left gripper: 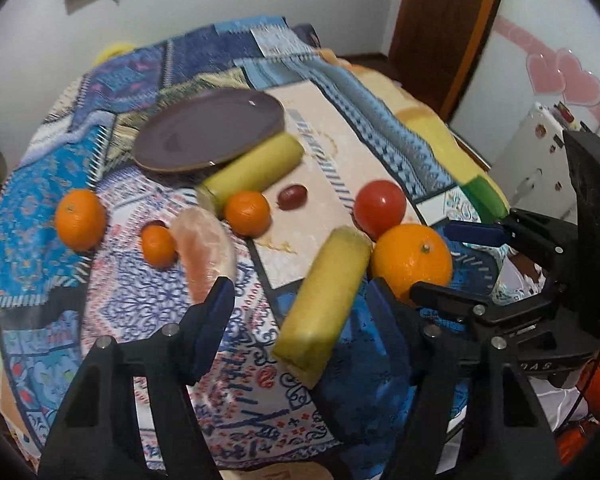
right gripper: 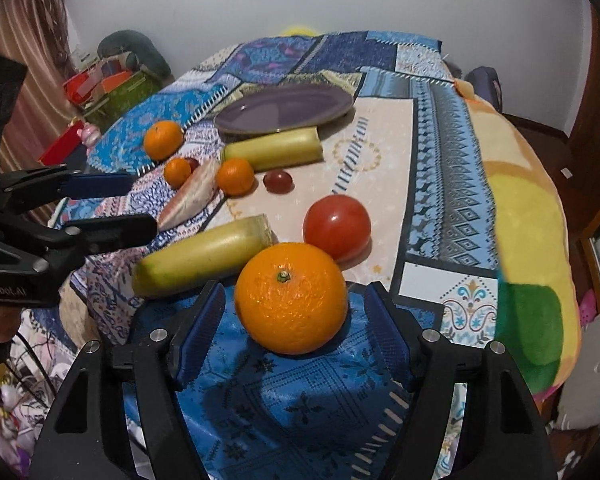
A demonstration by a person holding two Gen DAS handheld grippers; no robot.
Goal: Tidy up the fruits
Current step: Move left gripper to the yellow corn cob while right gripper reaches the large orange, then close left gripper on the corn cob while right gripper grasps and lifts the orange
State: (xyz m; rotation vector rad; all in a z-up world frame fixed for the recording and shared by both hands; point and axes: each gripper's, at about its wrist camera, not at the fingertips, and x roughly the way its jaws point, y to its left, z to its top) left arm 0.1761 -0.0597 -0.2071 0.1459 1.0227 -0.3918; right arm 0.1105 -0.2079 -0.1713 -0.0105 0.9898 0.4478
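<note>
The fruit lies on a bed covered with a blue patterned cloth (right gripper: 440, 168).

The right claw (right gripper: 296, 328) points down at the big orange (right gripper: 291, 298). Its two blue pads stand apart, one on each side of the orange, and neither pad touches it. The orange sits at the near edge of the fruit, with its green stem end facing up toward the camera.

Just behind the orange, on the right, sits a red tomato (right gripper: 337, 226). They are very close together.

The left claw (left gripper: 300, 316) is also apart. A yellow banana piece (left gripper: 324, 300) lies between its pads, but the pads do not press on it. The banana piece's long side runs from near-left to far-right, and its far end almost meets the big orange (left gripper: 412, 260).

A second banana piece (right gripper: 274, 149) lies farther back, with its long side running left to right, right against the near rim of the purple plate (right gripper: 284, 108). The plate has nothing on it.

Three small oranges (right gripper: 163, 139) sit to the left, well apart from the big one. A peeled pinkish fruit piece (right gripper: 192, 196) lies among them, long and slanted. A dark red grape (right gripper: 278, 181) rests near the middle.
</note>
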